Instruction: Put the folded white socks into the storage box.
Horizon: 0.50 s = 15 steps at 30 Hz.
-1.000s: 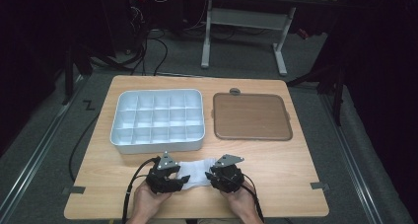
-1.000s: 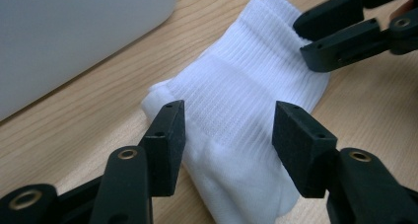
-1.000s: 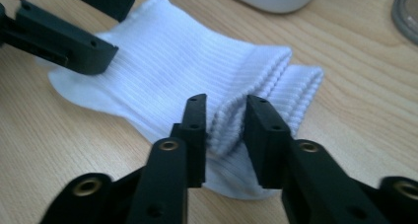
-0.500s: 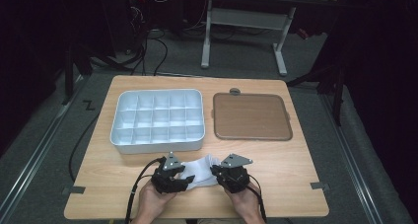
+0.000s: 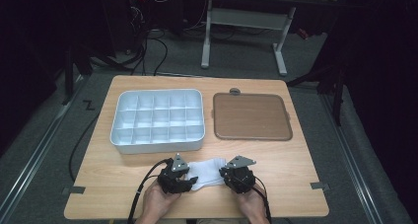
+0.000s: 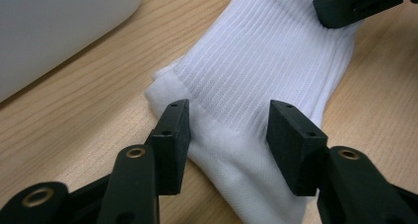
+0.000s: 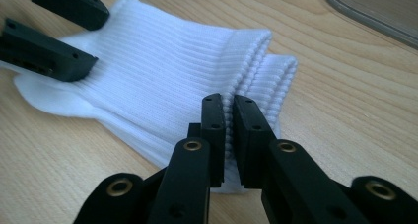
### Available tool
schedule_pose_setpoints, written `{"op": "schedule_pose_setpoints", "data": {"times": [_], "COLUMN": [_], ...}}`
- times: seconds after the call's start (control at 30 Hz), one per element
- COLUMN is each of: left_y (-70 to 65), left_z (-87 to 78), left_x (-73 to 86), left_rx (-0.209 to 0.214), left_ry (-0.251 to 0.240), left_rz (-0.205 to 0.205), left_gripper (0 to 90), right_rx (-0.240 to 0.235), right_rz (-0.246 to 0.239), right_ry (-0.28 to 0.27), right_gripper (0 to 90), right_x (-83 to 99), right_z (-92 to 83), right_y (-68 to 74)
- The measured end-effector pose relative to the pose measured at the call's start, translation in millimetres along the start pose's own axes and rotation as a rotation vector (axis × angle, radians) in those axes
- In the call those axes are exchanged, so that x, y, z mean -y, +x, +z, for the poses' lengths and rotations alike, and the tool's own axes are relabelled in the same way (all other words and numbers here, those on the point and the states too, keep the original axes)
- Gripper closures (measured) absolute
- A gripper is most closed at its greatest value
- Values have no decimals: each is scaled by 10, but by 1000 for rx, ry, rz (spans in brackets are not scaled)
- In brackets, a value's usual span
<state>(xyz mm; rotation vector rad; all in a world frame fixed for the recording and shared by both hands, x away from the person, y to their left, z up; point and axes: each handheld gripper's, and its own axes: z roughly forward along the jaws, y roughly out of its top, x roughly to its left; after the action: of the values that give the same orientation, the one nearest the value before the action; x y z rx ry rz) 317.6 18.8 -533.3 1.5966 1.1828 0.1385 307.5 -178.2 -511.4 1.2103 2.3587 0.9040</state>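
Your right gripper (image 7: 229, 116) is clamped on the ribbed cuff edge of the white sock (image 5: 207, 171), which lies flat on the table (image 5: 296, 165) near its front edge, just in front of the white compartment tray (image 5: 156, 120). Your left gripper (image 6: 229, 130) has just been closing, but its jaws stand apart over the sock's other end, the fabric between them and not yet pinched. The brown tray (image 5: 251, 116) sits well apart, to the right of the white one.
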Motion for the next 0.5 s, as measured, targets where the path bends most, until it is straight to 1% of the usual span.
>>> {"op": "schedule_pose_setpoints", "data": {"times": [0.03,0.2,0.4,0.5], "left_y": [-3,1,16,19], "left_z": [0,4,7,5], "left_x": [3,8,0,-9], "left_rx": [-2,-6,-9,-17], "left_ry": [-1,-5,-7,-4], "left_rz": [2,12,10,0], "left_gripper": [516,515,511,511], "right_rx": [6,4,8,9], "right_rz": [-9,4,0,0], "right_ry": [3,10,-5,-5], "right_gripper": [844,844,842,842], "right_x": [3,7,32,32], "right_z": [11,21,25,26], "right_y": [2,-7,3,10]}}
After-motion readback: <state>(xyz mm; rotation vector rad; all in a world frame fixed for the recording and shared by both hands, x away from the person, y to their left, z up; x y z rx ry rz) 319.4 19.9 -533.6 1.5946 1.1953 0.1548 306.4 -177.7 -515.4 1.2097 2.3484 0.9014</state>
